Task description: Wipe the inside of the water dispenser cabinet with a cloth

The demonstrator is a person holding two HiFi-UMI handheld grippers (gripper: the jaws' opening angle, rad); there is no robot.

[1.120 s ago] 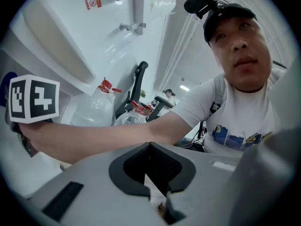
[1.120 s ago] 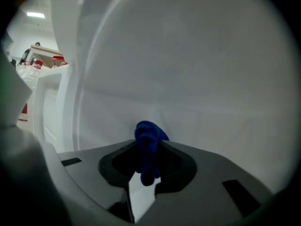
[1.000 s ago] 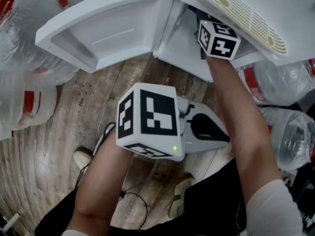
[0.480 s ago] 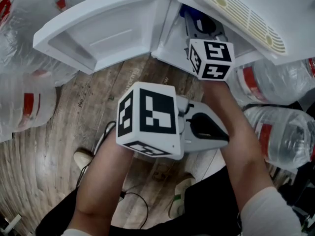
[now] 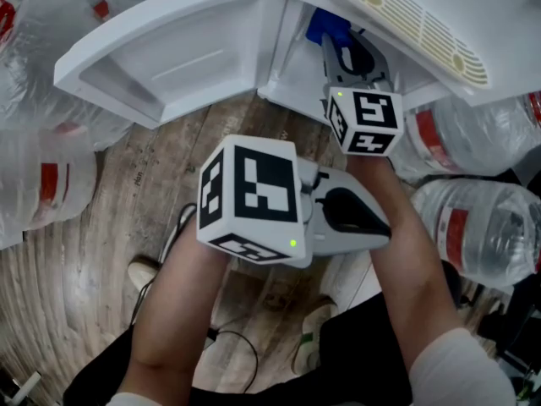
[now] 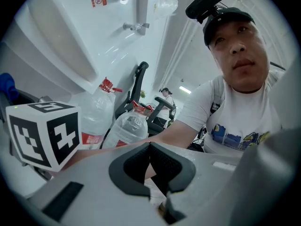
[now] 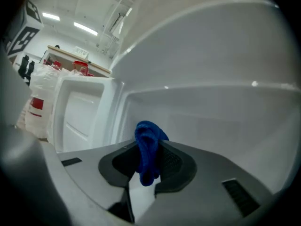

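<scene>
Underfoot, noted a wooden plank floor (image 5: 110, 193), with large water bottles (image 5: 482, 227) crowding in at 3 o'clock and more at 9 o'clock in the head view. Found the water dispenser cabinet (image 5: 292, 74) at 12 o'clock, its cabinet door (image 5: 169, 49) swung wide toward 10 o'clock and a slotted grille (image 5: 414, 24) above the opening at 1 o'clock.

Found the right hand-held gripper (image 5: 342, 53) reaching into the cabinet mouth at 12 o'clock. Confirmed in the right gripper view: jaws clamped on a bunched blue cloth (image 7: 148, 157), with a fold standing up above the pads and the rest hanging between them. Saw the cloth in front of the white back wall and floor of the compartment (image 7: 211, 121); could not tell whether it touches either surface, and judged it just clear.

Found the left hand-held gripper (image 5: 372, 222) held low at 5 o'clock, well apart from the cabinet and taking no part. Confirmed in the left gripper view (image 6: 150, 166): pads drawn together or very nearly, nothing between them.

Judged the step in hand as wiping within the compartment, or positioning for a stroke. Saw no visible dirt or moisture on the white surfaces, so could not gauge how much is left.

Next move, as judged: press the cloth flat against the floor or back wall and sweep across, keeping the grip firm so the bundle does not slip out. Advise working into the corners toward 9 o'clock of the right gripper view, and watching clearance under the low top edge of the opening
</scene>
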